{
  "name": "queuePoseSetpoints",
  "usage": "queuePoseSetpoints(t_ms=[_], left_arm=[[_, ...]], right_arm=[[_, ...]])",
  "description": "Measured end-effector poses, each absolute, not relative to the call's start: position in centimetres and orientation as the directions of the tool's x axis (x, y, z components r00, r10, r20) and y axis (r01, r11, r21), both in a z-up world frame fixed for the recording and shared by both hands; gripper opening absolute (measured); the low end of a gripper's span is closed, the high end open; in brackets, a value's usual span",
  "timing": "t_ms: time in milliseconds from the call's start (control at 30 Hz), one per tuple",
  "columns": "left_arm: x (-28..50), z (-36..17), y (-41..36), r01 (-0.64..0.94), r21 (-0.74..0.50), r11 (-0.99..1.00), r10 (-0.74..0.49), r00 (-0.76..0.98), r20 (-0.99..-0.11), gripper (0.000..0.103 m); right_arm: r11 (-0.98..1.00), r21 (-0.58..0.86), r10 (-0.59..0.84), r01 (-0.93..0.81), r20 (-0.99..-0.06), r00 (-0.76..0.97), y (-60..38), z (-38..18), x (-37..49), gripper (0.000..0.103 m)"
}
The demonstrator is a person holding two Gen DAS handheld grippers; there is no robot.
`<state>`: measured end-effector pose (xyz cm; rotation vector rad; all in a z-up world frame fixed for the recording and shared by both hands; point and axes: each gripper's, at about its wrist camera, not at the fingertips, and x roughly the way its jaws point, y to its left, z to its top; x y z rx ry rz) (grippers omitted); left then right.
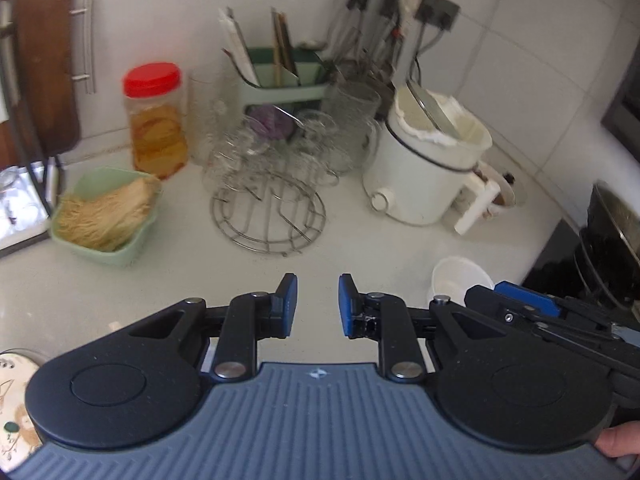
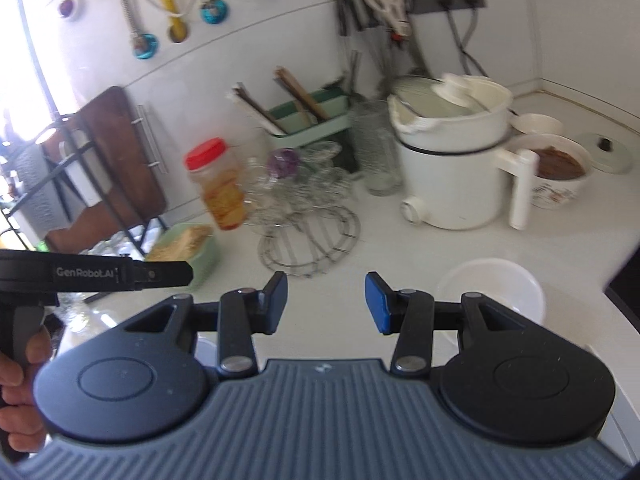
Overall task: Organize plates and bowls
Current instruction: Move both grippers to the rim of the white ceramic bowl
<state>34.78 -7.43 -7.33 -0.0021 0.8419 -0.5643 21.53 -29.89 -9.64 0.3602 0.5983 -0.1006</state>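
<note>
A white bowl sits on the white counter, right of my left gripper; it also shows in the right wrist view, just right of my right gripper. Both grippers are open and empty, held above the counter. A patterned plate shows at the bottom left edge of the left wrist view. The right gripper's body partly covers the bowl in the left wrist view.
A wire trivet, glass cups, a red-lidded jar, a green tub of noodles, a white electric pot, a utensil holder and a black pot crowd the counter. A patterned bowl of brown food stands behind the pot.
</note>
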Motion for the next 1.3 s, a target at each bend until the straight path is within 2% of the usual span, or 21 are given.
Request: queuePoseSetpoints(t_ms=[233, 367, 467, 533, 600, 833, 967, 1067, 1300], left_arm=[[34.8, -9.1, -11.1, 0.539, -0.232, 0.81, -0.514, 0.462, -0.723, 0.025], [34.9, -9.9, -13.7, 0.586, -0.228, 0.777, -0.536, 0.426, -0.729, 0.029], [35.3, -10.5, -15.4, 0.618, -0.243, 0.748, -0.555, 0.381, -0.74, 0.036], [35.5, -10.8, -16.3, 0.63, -0.246, 0.736, -0.563, 0.37, -0.739, 0.047], [35.7, -11.2, -17.2, 0.649, -0.253, 0.718, -0.575, 0.348, -0.74, 0.049], [37.1, -14.0, -20.8, 0.672, -0.327, 0.665, -0.612, 0.239, -0.754, 0.05], [38.3, -14.7, -22.7, 0.688, -0.292, 0.665, -0.594, 0.249, -0.765, 0.05], [39.7, -15.2, -23.8, 0.68, -0.312, 0.664, -0.598, 0.232, -0.767, 0.05], [40.9, -17.3, -26.6, 0.697, -0.288, 0.656, -0.572, 0.211, -0.792, 0.05]], right_arm=[[0.905, 0.304, -0.077, 0.298, -0.571, 0.817, -31.8, -11.5, 20.4, 0.047], [0.889, 0.292, -0.131, 0.352, -0.575, 0.808, -33.0, -12.5, 20.1, 0.047], [0.875, 0.275, -0.179, 0.398, -0.579, 0.796, -34.1, -13.2, 19.8, 0.047], [0.868, 0.262, -0.207, 0.422, -0.582, 0.786, -34.8, -13.6, 19.5, 0.047], [0.859, 0.257, -0.227, 0.444, -0.586, 0.778, -35.4, -14.0, 19.0, 0.047], [0.824, 0.244, -0.271, 0.511, -0.622, 0.734, -37.7, -16.6, 19.3, 0.047], [0.804, 0.244, -0.299, 0.542, -0.622, 0.724, -39.1, -17.8, 19.6, 0.046], [0.796, 0.253, -0.3, 0.549, -0.624, 0.722, -40.1, -18.3, 20.2, 0.046], [0.781, 0.271, -0.27, 0.563, -0.666, 0.696, -41.8, -19.7, 21.0, 0.046]])
